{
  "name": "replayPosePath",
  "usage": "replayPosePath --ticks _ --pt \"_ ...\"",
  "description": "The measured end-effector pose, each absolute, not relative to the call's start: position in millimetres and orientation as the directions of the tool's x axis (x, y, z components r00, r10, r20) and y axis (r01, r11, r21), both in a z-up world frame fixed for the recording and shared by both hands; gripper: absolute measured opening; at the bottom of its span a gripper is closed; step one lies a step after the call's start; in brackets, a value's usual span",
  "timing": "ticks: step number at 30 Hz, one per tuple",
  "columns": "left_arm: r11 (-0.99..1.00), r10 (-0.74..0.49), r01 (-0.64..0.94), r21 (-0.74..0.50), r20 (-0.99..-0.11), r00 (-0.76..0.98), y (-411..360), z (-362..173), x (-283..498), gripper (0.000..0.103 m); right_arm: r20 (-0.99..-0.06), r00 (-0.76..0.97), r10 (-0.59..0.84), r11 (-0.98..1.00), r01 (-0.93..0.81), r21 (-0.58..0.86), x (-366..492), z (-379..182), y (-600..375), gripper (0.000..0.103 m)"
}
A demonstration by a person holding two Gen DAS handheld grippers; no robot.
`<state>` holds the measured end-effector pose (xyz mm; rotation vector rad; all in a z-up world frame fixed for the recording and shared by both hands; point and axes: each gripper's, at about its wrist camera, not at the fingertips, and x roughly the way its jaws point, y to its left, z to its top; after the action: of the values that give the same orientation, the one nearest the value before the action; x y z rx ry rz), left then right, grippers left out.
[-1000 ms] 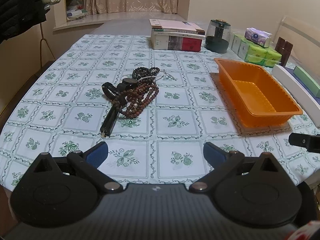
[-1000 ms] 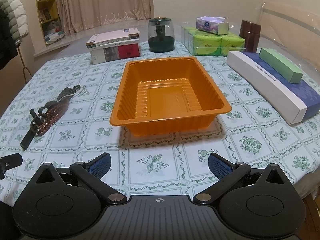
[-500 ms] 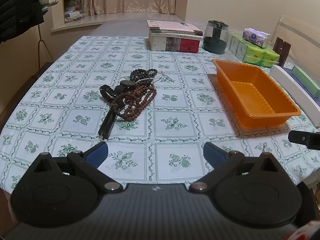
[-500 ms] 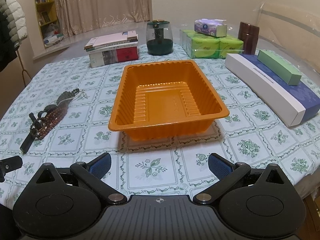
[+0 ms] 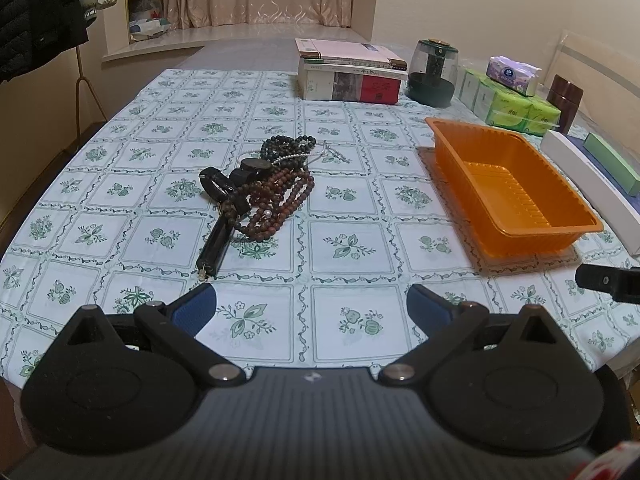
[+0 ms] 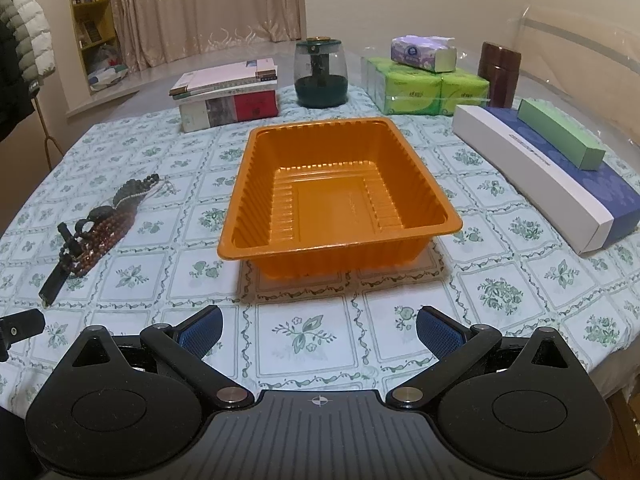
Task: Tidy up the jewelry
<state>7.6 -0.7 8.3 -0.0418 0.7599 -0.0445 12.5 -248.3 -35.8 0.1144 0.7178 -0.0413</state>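
A heap of jewelry lies on the floral tablecloth: brown bead strings, dark bead strings, a thin silver chain and a black-strapped watch. In the right wrist view the same jewelry heap sits at the left. An empty orange tray stands to its right, and the orange tray fills the centre of the right wrist view. My left gripper hovers open near the table's front edge, short of the heap. Level with it, my right gripper is open in front of the tray. Neither holds anything.
A stack of books, a dark glass jar, green tissue packs, a brown canister and a long white-and-blue box line the back and right. Jackets hang at the left.
Both grippers have drawn back and risen a little, so the heap and tray look slightly farther away. Nothing on the table has moved and both grippers stay open.
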Motion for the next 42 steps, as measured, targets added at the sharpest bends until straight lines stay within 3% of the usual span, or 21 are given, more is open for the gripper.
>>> replayPosePath --ticks 42 --pt "0.989 -0.146 0.114 -0.093 -0.68 0.718 -46.9 -3.9 43.3 0.101 -0.655 0.756 0.004 0.982 0.121 0.146 25.2 -47.6 -268.4 0.102"
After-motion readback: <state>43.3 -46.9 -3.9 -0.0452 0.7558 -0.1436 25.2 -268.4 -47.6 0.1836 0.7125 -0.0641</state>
